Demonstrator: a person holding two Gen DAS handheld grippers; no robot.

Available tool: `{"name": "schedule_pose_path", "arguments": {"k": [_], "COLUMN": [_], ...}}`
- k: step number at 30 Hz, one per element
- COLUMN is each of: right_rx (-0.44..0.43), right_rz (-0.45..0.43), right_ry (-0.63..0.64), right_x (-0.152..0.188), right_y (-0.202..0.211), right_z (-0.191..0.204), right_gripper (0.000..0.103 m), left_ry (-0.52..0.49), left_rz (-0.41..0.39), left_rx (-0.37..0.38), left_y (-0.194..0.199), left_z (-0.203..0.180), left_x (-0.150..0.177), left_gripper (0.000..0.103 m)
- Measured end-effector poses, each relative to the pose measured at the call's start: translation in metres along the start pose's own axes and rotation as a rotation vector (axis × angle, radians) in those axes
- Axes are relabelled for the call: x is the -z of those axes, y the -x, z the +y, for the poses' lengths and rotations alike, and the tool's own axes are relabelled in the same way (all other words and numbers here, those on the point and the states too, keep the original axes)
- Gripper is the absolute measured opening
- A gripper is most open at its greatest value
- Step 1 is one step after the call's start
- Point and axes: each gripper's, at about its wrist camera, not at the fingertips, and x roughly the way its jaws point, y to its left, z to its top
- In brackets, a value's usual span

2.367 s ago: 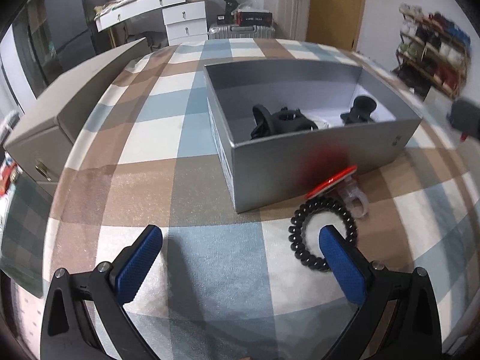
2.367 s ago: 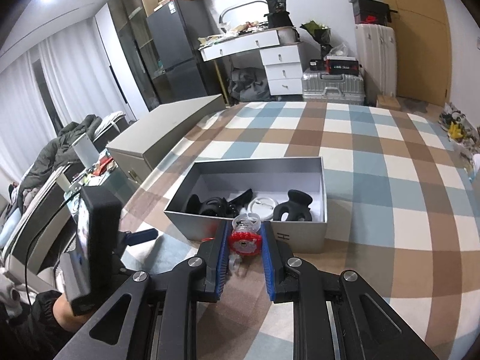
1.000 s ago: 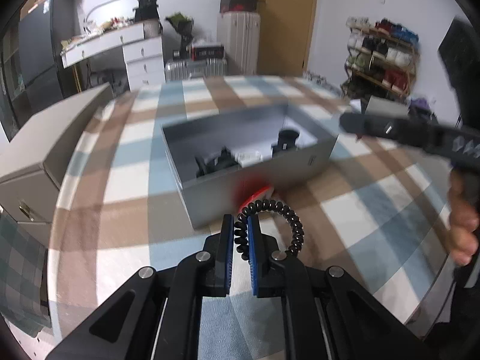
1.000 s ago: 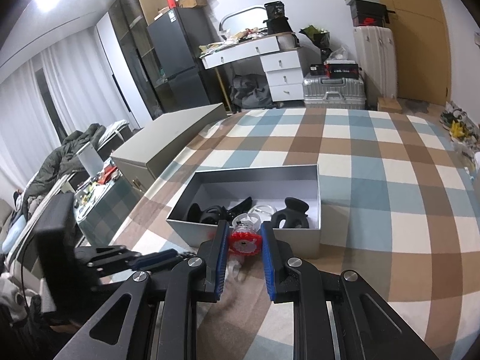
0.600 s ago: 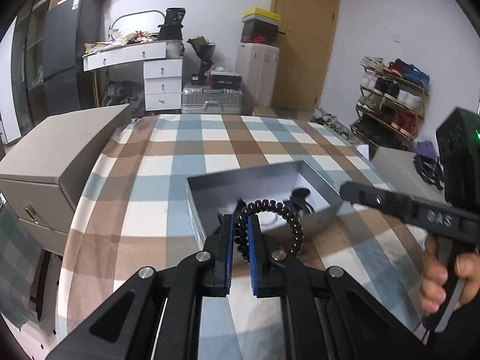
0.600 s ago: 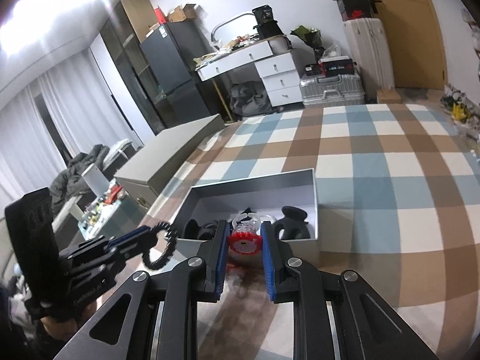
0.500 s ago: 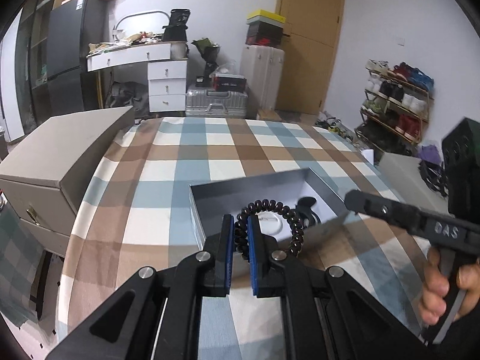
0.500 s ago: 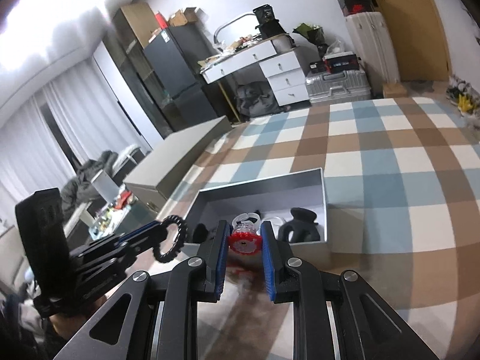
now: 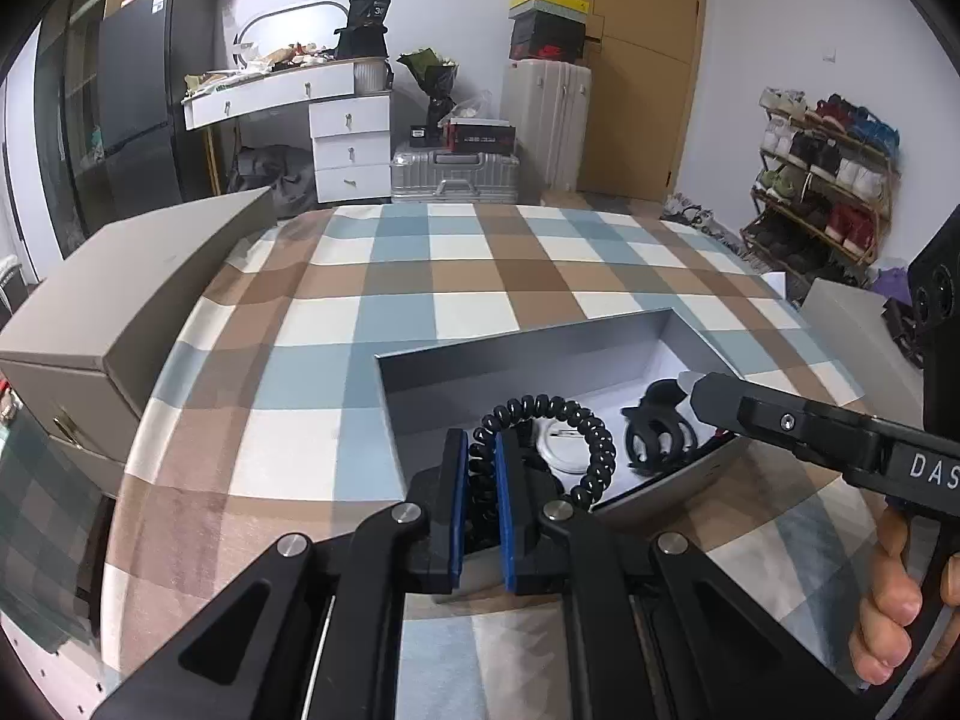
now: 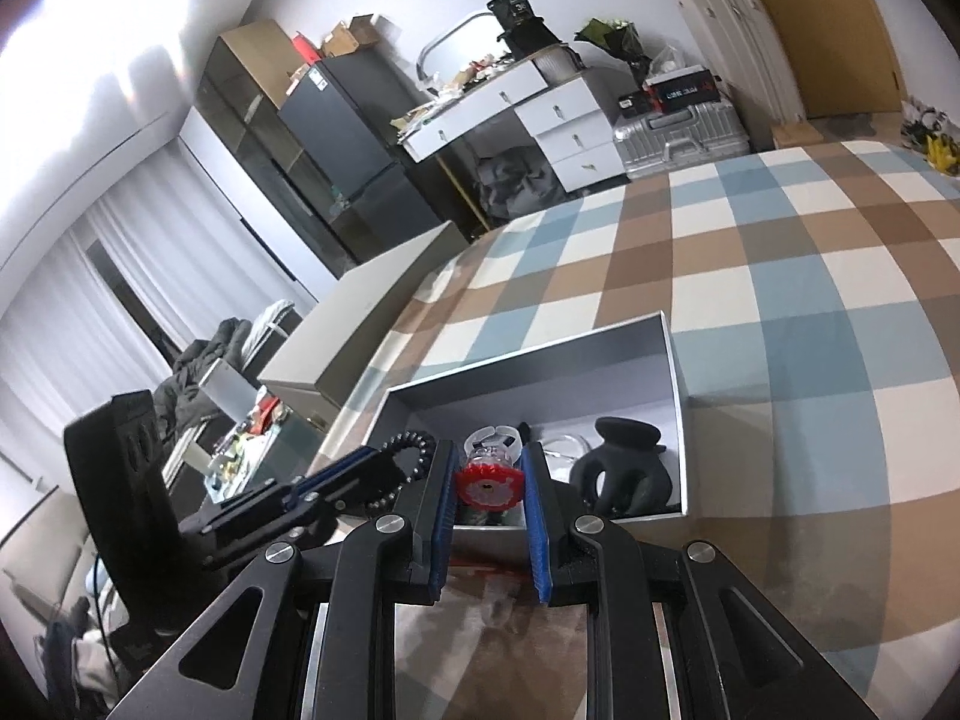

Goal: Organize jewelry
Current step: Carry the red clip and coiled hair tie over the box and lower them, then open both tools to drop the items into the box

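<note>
My left gripper (image 9: 478, 456) is shut on a black spiral hair tie (image 9: 591, 432) and holds it over the near left part of the open grey box (image 9: 516, 354). My right gripper (image 10: 487, 471) is shut on a red and clear ring (image 10: 487, 483) above the box's near wall (image 10: 480, 537). The hair tie also shows in the right wrist view (image 10: 414, 444). Inside the box lie a black claw clip (image 10: 621, 468), also seen in the left wrist view (image 9: 657, 432), and a white round piece (image 9: 564, 447).
The box sits on a checked tablecloth (image 9: 420, 276). A closed grey box (image 9: 114, 282) stands at the table's left edge. The right gripper's body (image 9: 840, 438) crosses the right side of the left wrist view. Furniture and suitcases stand behind.
The left gripper closed on the hair tie, lifted it off the cloth and carried it over the box. The right gripper moved forward with the ring, to above the box's near wall.
</note>
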Motion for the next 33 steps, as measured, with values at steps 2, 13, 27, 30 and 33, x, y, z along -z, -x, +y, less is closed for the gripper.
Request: {"name": "schedule_pose_path", "arguments": {"k": [2, 13, 27, 30, 33], "right_rx": [0.001, -0.015, 0.032, 0.024, 0.022], "right_rz": [0.017, 0.068, 0.067, 0.067, 0.058], "right_ry": [-0.012, -0.039, -0.010, -0.010, 0.013], "right_x": [0.001, 0.005, 0.003, 0.003, 0.001], "right_y": [-0.003, -0.009, -0.008, -0.006, -0.001], "right_z": [-0.002, -0.004, 0.003, 0.004, 0.008], "right_gripper": [0.020, 0.020, 0.023, 0.024, 0.026], "left_ry": [-0.013, 0.001, -0.011, -0.002, -0.016], "left_rz": [0.002, 0.011, 0.000, -0.004, -0.016], "left_rx": [-0.021, -0.044, -0.018, 0.007, 0.019], "left_y": [-0.001, -0.008, -0.002, 0.000, 0.004], "left_z": [0.001, 0.011, 0.005, 0.006, 0.001], "left_x": [-0.001, -0.007, -0.009, -0.010, -0.011], "left_gripper": [0.004, 0.004, 0.004, 0.004, 0.004]}}
